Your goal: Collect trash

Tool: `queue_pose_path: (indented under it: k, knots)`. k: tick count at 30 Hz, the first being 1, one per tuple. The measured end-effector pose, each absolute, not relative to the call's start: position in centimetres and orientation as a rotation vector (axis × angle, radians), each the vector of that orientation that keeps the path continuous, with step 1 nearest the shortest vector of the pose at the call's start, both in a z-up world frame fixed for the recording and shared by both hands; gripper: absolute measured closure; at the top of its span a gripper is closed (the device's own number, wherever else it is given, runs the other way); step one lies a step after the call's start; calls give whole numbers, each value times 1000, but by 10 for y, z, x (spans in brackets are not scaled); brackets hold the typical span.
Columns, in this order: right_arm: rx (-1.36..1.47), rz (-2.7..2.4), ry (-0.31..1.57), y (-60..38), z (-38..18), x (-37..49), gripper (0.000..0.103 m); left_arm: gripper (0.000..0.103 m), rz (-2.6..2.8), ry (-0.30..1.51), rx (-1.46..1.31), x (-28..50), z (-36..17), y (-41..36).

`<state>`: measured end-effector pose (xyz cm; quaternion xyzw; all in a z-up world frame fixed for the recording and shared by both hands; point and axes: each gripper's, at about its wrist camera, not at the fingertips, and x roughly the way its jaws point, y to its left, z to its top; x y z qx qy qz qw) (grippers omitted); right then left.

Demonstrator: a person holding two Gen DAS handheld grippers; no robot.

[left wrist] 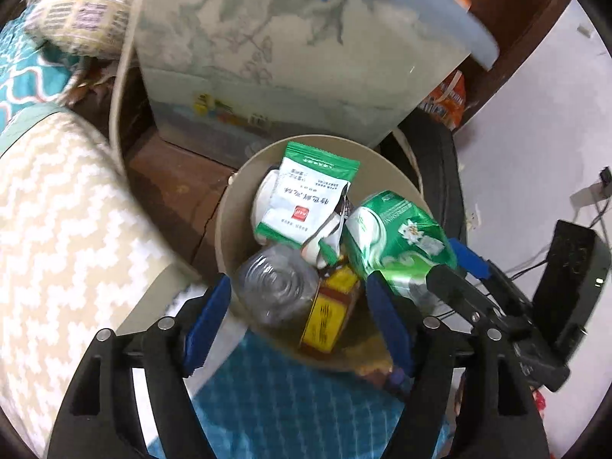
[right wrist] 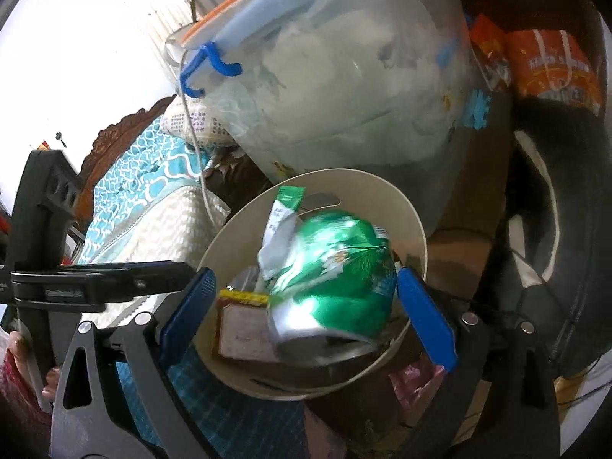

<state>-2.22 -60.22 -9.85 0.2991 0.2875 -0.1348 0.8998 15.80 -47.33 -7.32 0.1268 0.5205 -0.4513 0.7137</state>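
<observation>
Both tools, left (left wrist: 298,317) and right (right wrist: 302,317), gape over the full bin (left wrist: 225,229), storage box (left wrist: 290,57) behind.

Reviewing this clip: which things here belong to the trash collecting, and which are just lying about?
Part of the job:
bin
green bag
white sachet
clear bottle
yellow box
left gripper, open
right gripper, open

Lying about:
lidded tub
orange bag
quilt
patterned pillow

Left gripper (left wrist: 298,315), blue-padded jaws apart, nothing between pads, at lower centre over round beige plastic bin (left wrist: 225,225). Inside: green-white foil sachet (left wrist: 306,195), crumpled green foil bag (left wrist: 397,237), clear plastic bottle (left wrist: 275,283), yellow-red carton (left wrist: 329,313).
</observation>
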Motion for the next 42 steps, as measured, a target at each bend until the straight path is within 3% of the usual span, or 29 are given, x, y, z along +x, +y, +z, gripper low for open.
queue_pose_path:
  k: [15,29,42]
  knots:
    - [689,-221,525,-509,-73,-87,8,21,-770,954,295,104,-37,-315]
    - [697,-191,540,-419,-50,-104,8,9,-608,841,293,66,-12,-218]
    - [653,-136,542,-372,-19,-106,8,9,-504,792,247,50,6,-160]
